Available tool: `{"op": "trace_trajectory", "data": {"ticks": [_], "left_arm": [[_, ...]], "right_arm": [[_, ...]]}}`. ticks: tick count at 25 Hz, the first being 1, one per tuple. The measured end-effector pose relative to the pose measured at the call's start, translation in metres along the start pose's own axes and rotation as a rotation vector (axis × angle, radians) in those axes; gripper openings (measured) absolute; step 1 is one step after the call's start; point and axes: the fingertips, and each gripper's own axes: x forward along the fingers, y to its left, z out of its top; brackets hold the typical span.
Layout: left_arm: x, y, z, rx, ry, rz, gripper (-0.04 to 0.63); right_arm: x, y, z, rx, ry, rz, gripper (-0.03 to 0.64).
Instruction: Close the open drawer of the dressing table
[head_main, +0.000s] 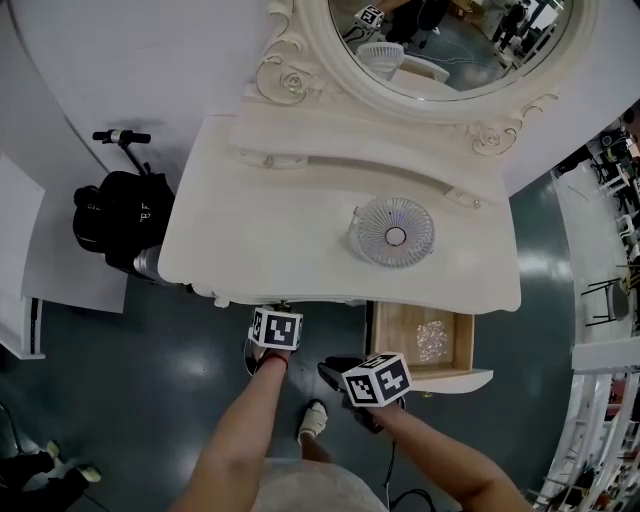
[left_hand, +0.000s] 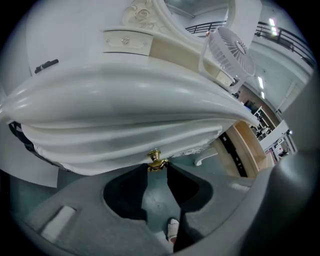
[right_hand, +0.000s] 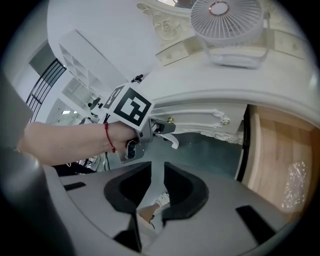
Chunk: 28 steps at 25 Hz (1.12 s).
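Note:
The white dressing table (head_main: 270, 240) has its right drawer (head_main: 405, 340) pulled out, showing a wooden bottom with a clear plastic bag (head_main: 432, 340) in it. The same drawer lies at the right edge of the right gripper view (right_hand: 280, 150). My left gripper (head_main: 280, 312) is at the middle drawer's front, which sits flush. In the left gripper view, the gripper (left_hand: 158, 169) is shut on the gold knob (left_hand: 155, 160), held between its tips. My right gripper (head_main: 332, 370) hangs left of the open drawer's front, apart from it. Open and empty (right_hand: 157, 172), it shows only floor and a shoe between its jaws.
A small white fan (head_main: 393, 232) stands on the tabletop below the oval mirror (head_main: 450, 40). A black bag (head_main: 125, 215) sits on the floor left of the table. The person's shoe (head_main: 313, 420) is below the grippers. The drawer's white front panel (head_main: 450, 380) juts toward me.

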Motion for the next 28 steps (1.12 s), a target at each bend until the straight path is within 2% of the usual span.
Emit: {"op": "trace_trajectory", "data": {"ticks": [12, 28], "left_arm": [[0.004, 0.004, 0.011, -0.009, -0.028, 0.007, 0.129], [0.003, 0.001, 0.012, -0.003, -0.044, 0.006, 0.129]], "right_arm": [[0.008, -0.014, 0.014, 0.017, -0.022, -0.019, 0.086], [0.001, -0.008, 0.017, 0.022, -0.054, -0.014, 0.103]]}}
